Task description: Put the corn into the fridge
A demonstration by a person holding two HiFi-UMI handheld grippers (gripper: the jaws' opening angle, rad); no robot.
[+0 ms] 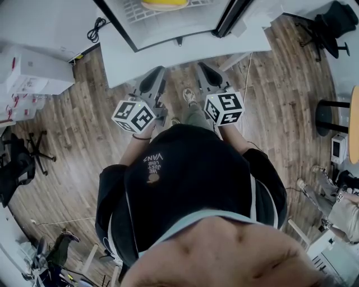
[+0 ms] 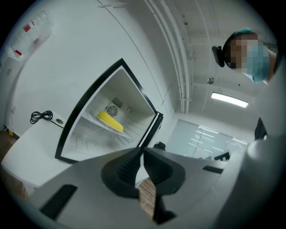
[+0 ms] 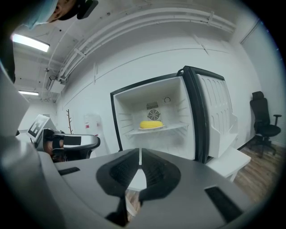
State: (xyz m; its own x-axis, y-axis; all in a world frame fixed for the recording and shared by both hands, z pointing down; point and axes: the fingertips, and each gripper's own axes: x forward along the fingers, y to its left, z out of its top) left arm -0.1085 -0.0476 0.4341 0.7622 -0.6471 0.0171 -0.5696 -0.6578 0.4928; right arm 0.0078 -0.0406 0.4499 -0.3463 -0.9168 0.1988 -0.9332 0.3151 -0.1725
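The yellow corn lies on the upper shelf of a small white fridge, under a round fan grille. The fridge door stands open to the right. In the left gripper view the corn shows on the same shelf, with the fridge tilted in the picture. From the head view only the corn's edge shows at the top. My left gripper and right gripper both point at the fridge from a distance. Both are shut with nothing between their jaws.
The fridge stands on a low white table with a coiled black cable at its left end. White boxes sit to the left, an office chair and a round stand base to the right. The floor is wood.
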